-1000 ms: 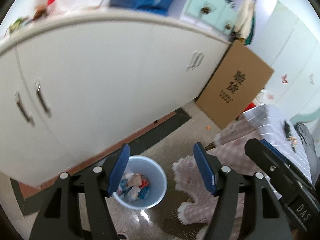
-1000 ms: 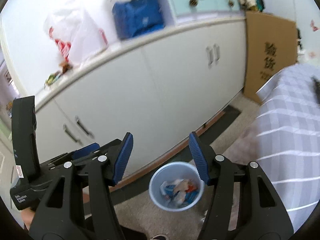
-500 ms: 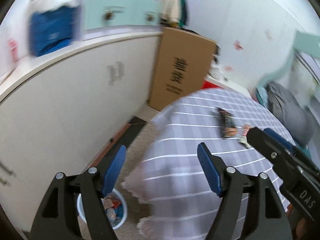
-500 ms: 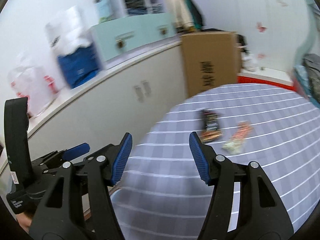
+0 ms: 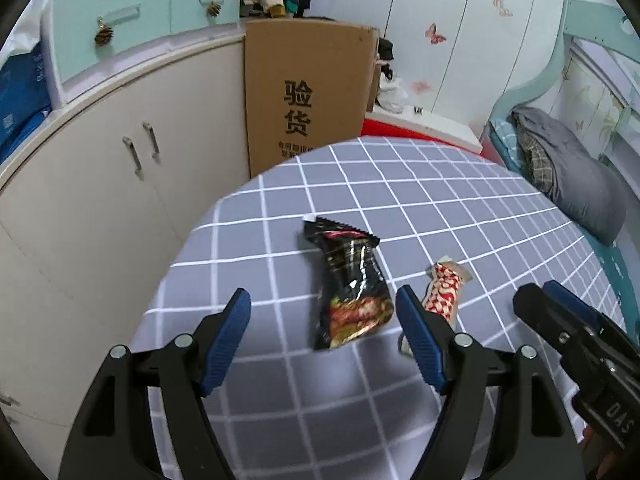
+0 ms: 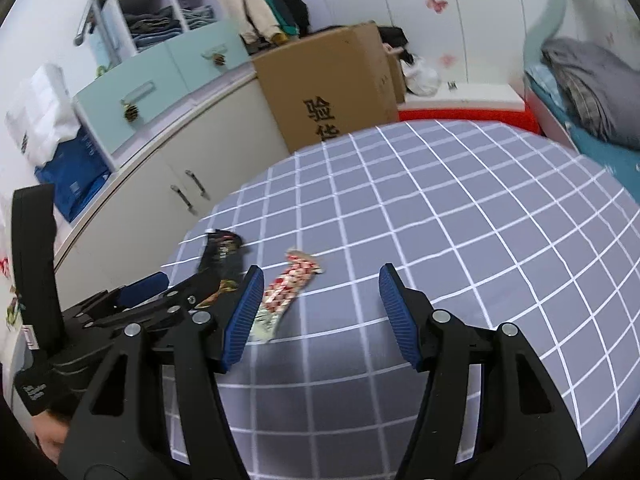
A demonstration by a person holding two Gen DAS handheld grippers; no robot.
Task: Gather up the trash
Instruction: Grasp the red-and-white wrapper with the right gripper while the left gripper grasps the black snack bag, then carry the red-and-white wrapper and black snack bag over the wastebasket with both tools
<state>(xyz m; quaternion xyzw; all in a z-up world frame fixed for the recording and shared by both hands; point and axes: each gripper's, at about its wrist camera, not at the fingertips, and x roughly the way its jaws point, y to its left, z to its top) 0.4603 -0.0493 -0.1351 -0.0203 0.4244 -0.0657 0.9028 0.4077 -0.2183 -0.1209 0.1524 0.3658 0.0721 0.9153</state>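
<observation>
Grey checked cloth covers the table (image 5: 440,200), where a black snack wrapper (image 5: 352,284) lies at the frame's centre, a red-and-white wrapper (image 5: 444,292) just beside it to the right. Left tongs (image 5: 322,316) hang spread and empty over the black wrapper; right tongs (image 6: 320,288), also spread, hold nothing.

The right gripper (image 6: 320,304) is above a table with a grey checked cloth (image 6: 440,208), its two blue-padded fingers wide apart and holding nothing. Near its left finger lies a red-and-white wrapper (image 6: 286,288), and a black wrapper (image 6: 222,254) lies further left. The left gripper (image 6: 152,292) is at the left edge, over the black wrapper. Far behind stands a cardboard box (image 6: 332,88) beside white cabinets (image 6: 192,176).
</observation>
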